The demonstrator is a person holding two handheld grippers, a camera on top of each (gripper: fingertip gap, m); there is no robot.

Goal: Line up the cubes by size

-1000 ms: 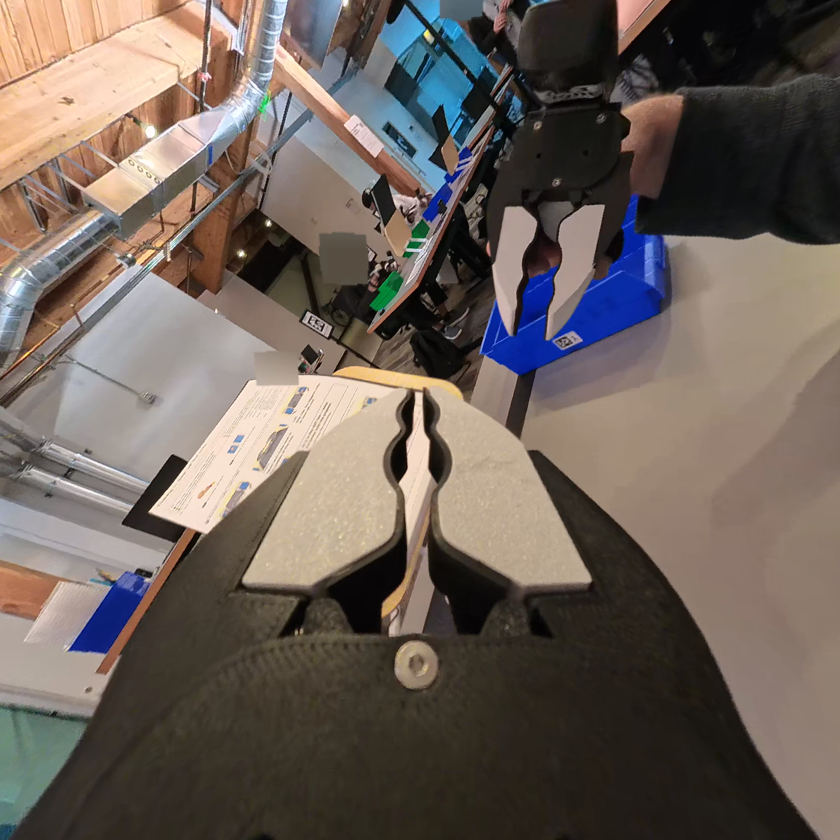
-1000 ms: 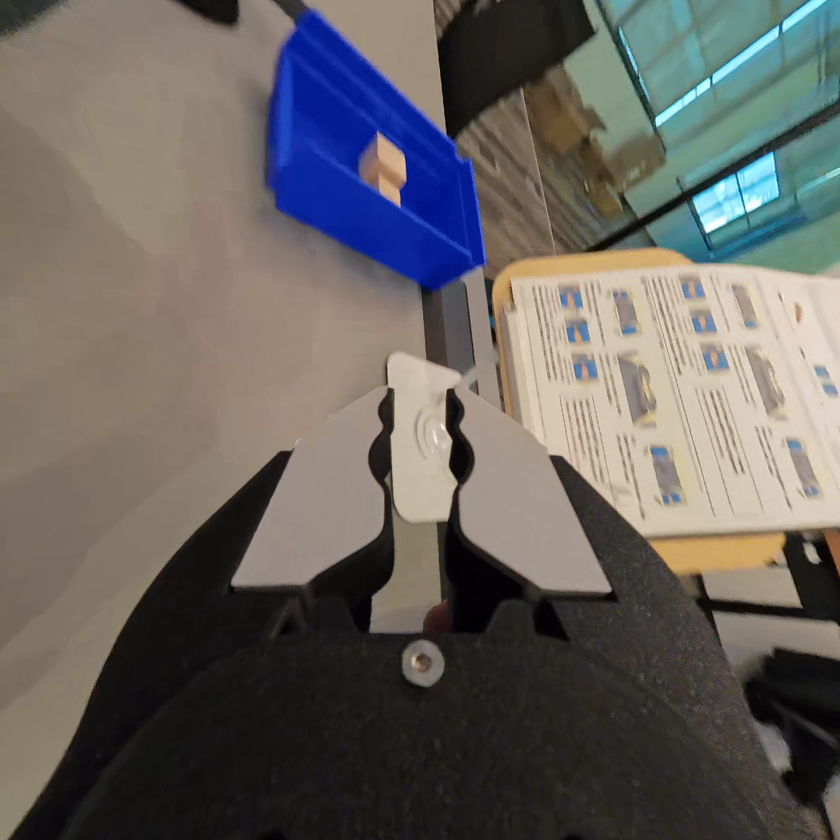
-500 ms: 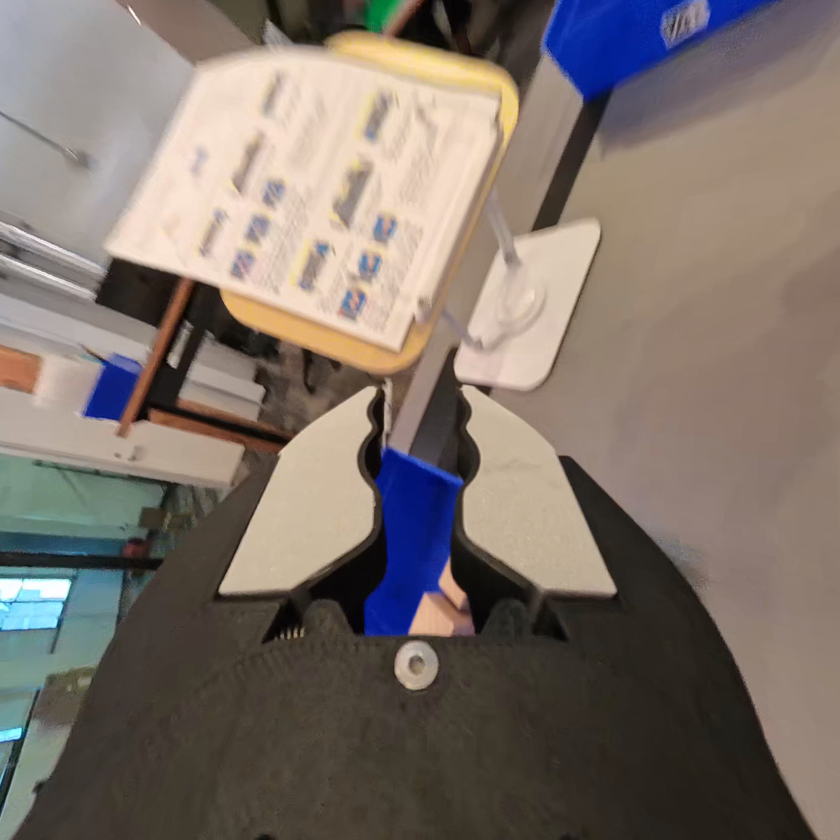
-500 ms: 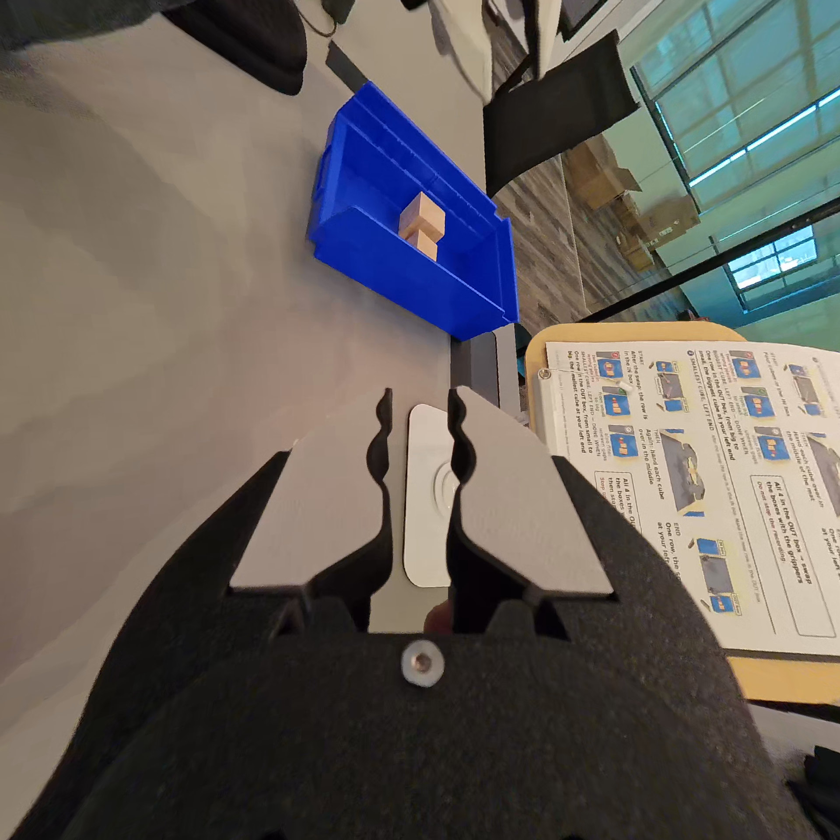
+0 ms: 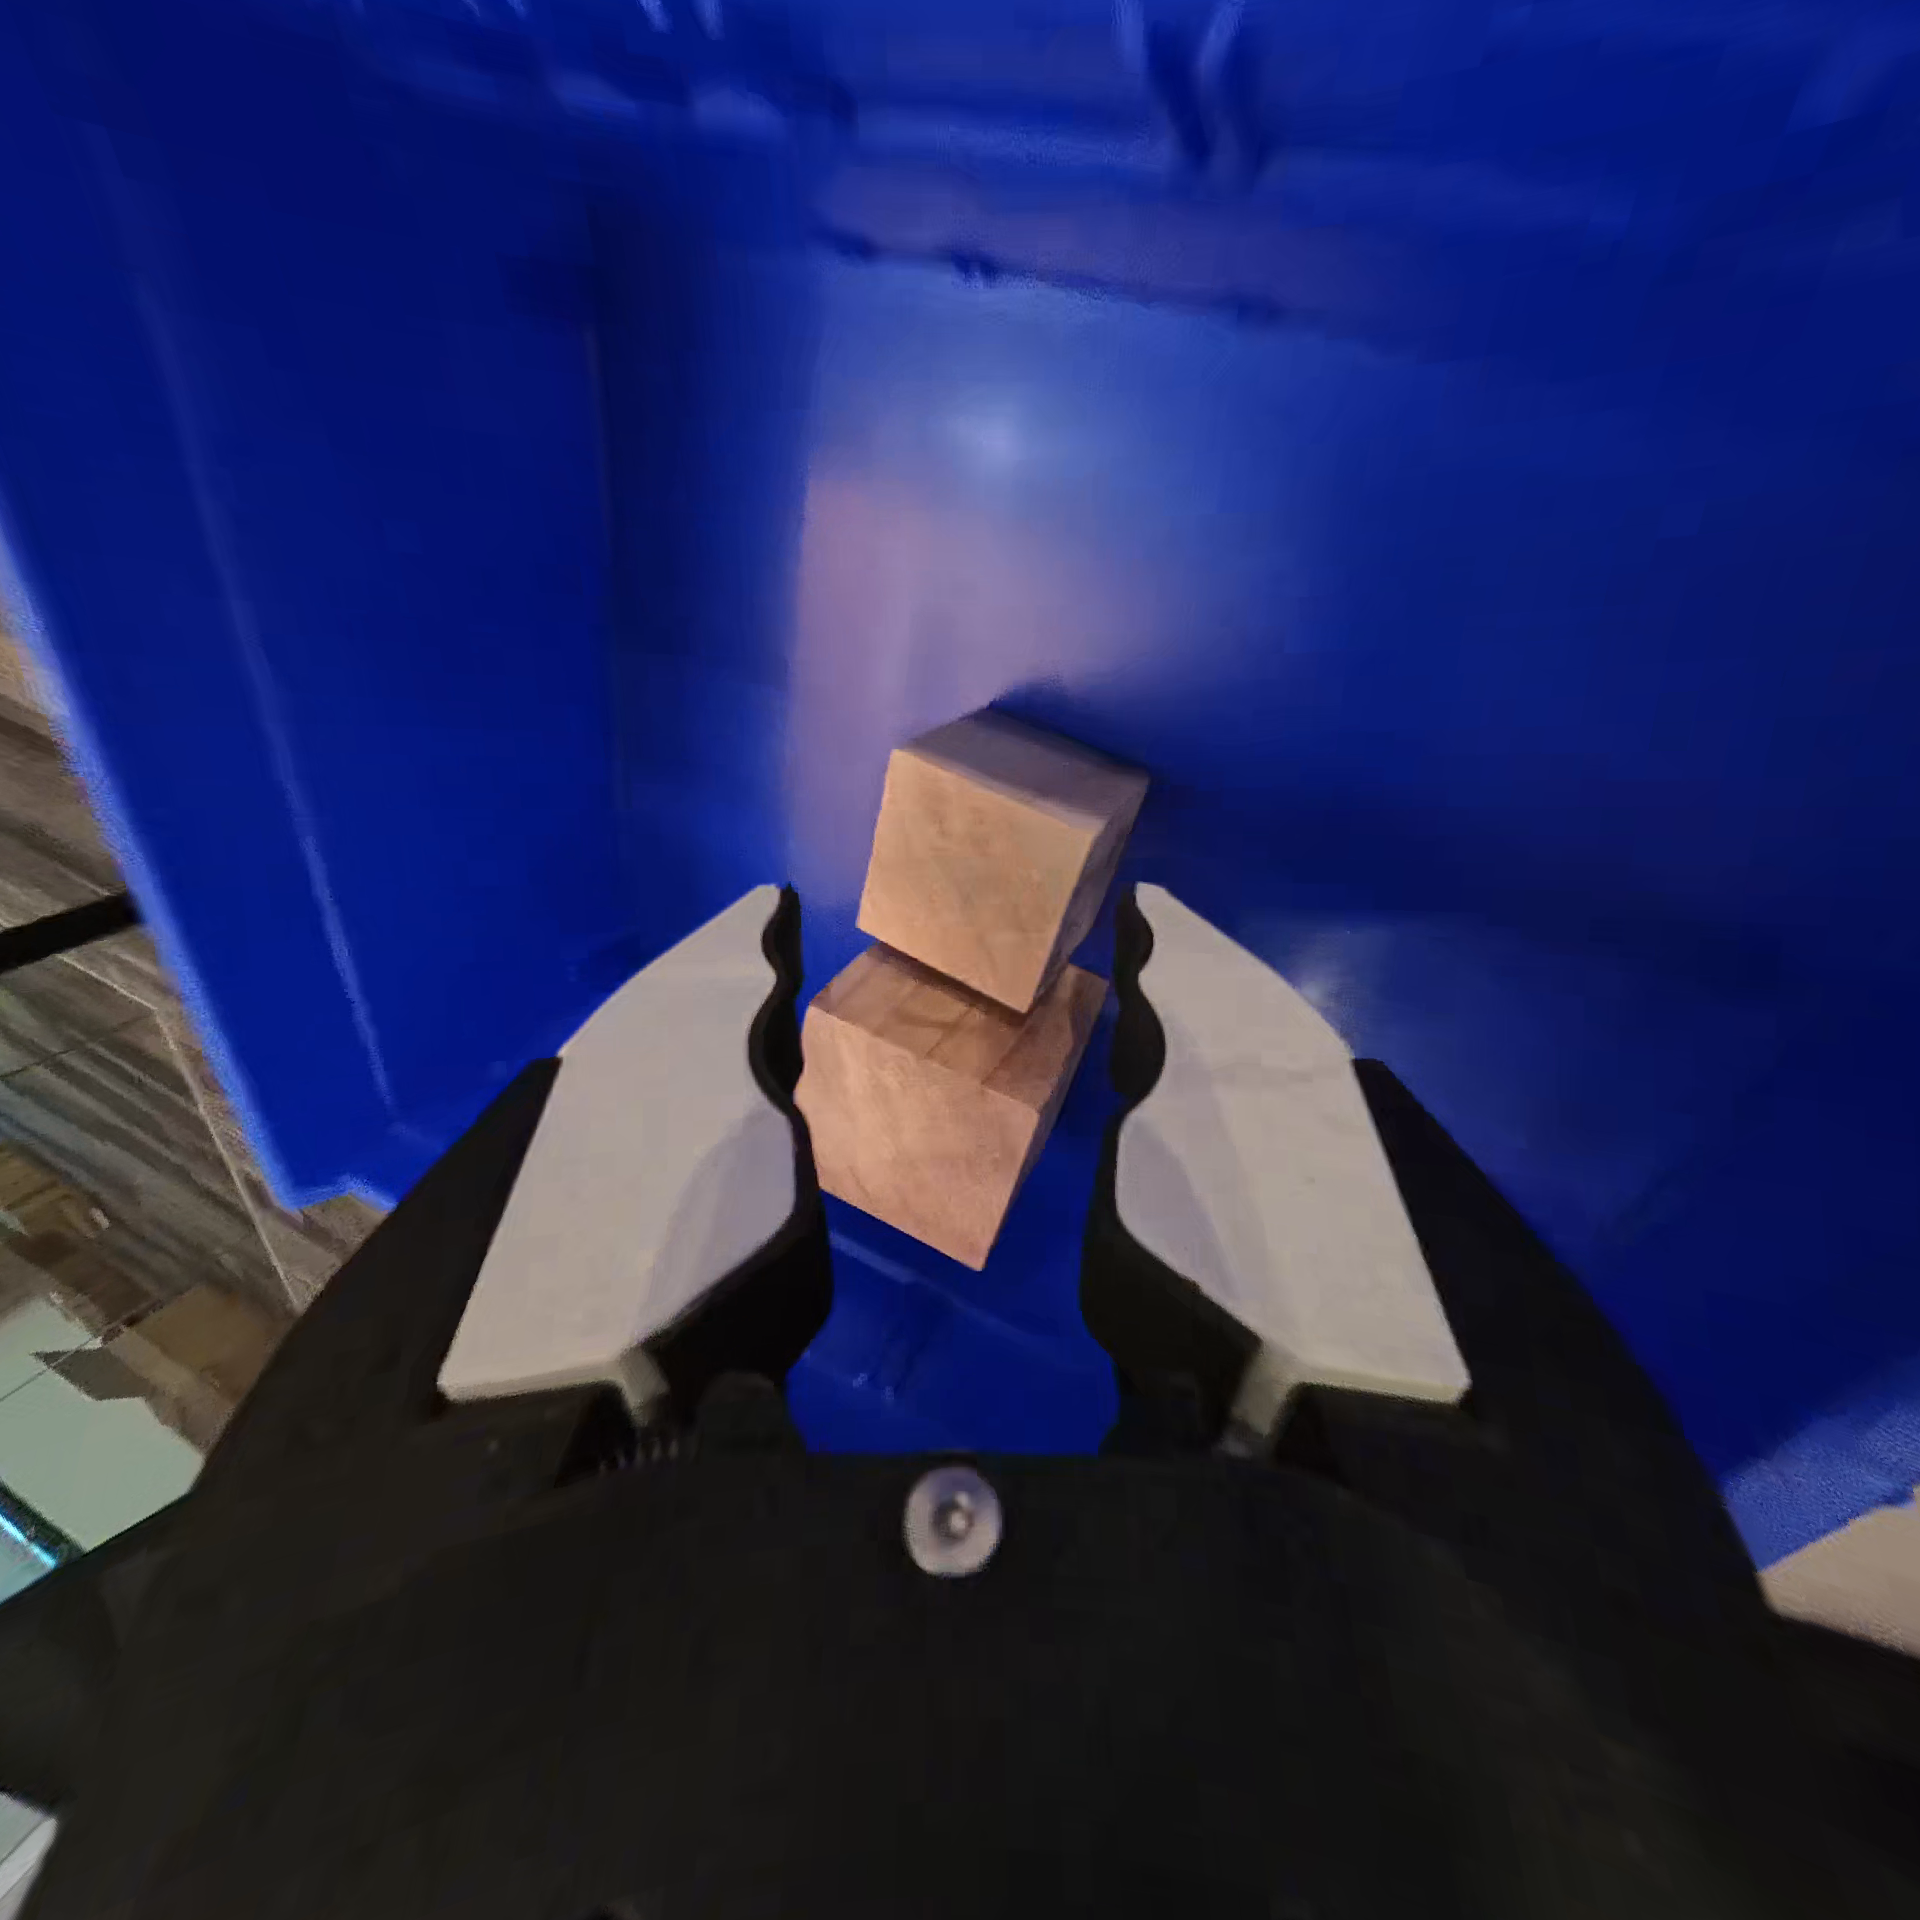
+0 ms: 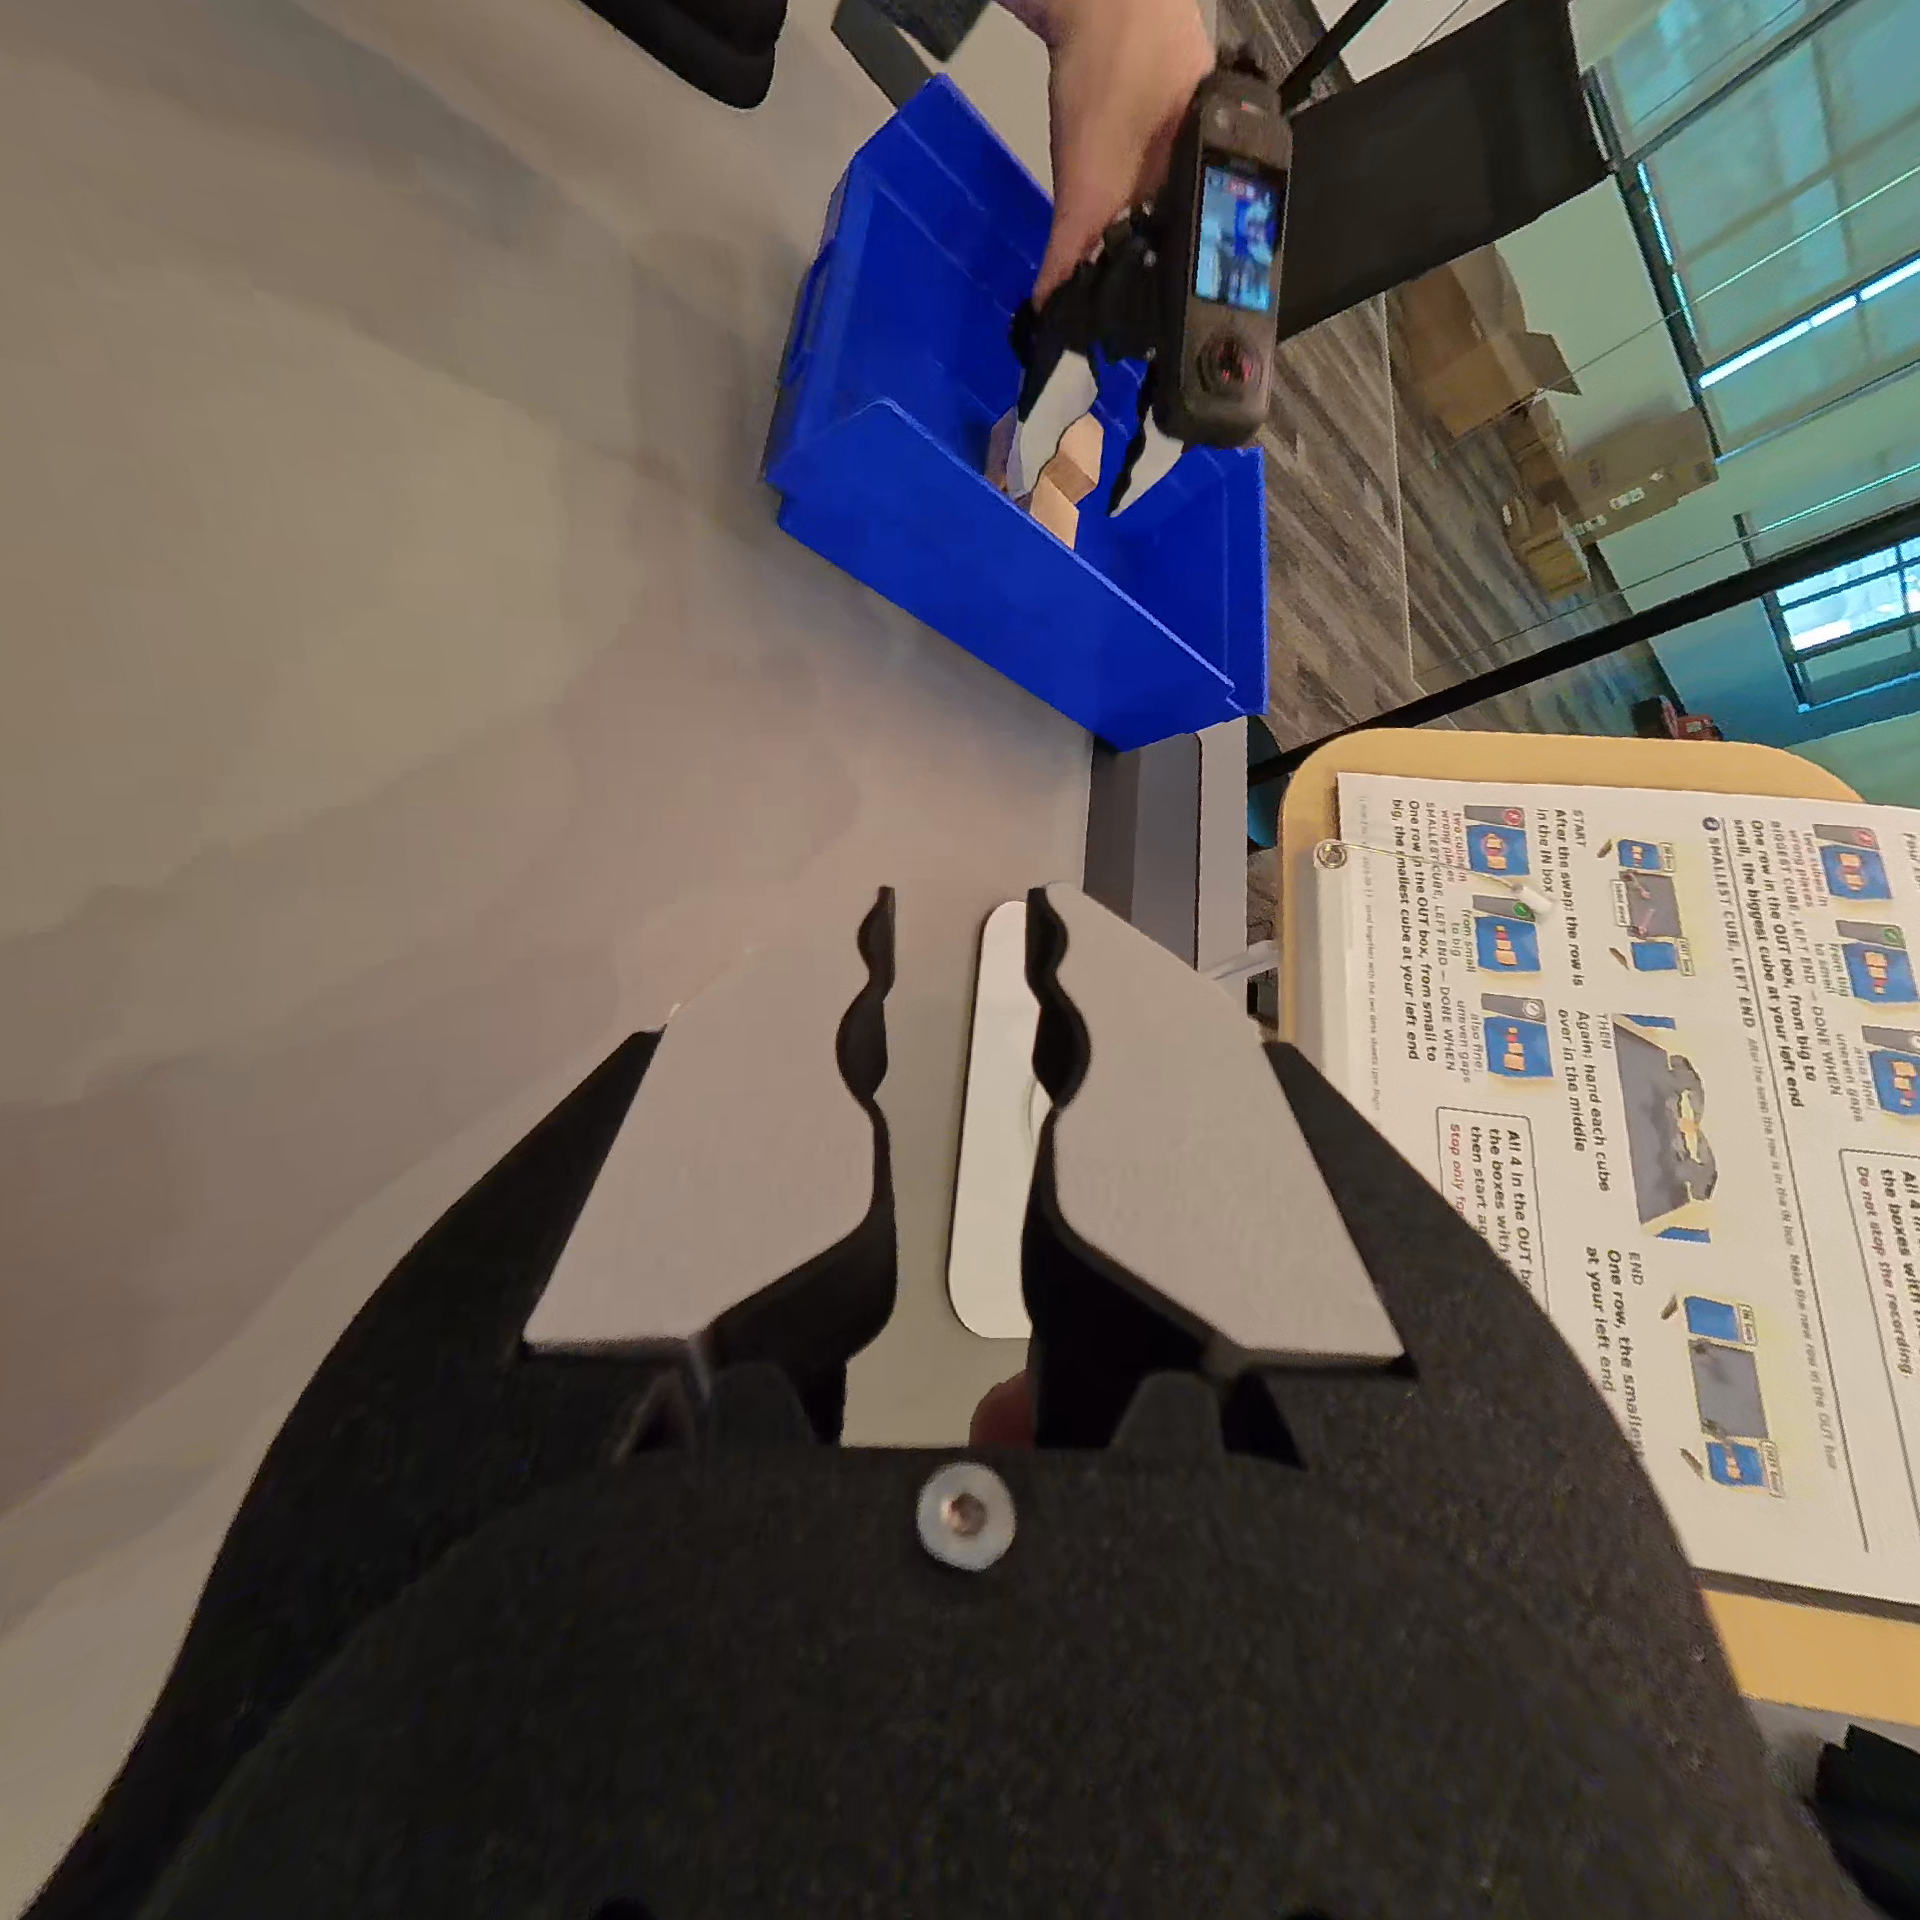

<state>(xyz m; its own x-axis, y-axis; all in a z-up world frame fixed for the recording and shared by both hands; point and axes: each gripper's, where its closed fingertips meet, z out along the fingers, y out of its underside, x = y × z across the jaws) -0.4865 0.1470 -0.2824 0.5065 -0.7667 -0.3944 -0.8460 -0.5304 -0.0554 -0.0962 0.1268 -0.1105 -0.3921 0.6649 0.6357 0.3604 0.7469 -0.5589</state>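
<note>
Reaching into the blue bin (image 6: 997, 582) at the desk's (image 6: 416, 727) far edge with the left tool (image 5: 956, 904) spread around two touching wooden cubes (image 5: 935, 1122), gripping neither, right tool (image 6: 956, 914) idling apart and empty; risking knocking the tilted upper cube (image 5: 987, 862) while closing.

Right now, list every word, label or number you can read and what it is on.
Printed sheet on the tan board: words and numbers legible, but I do not reproduce writing.
Camera screen above the blue bin: too small to read.
Wooden cubes and bin walls: none.
</note>
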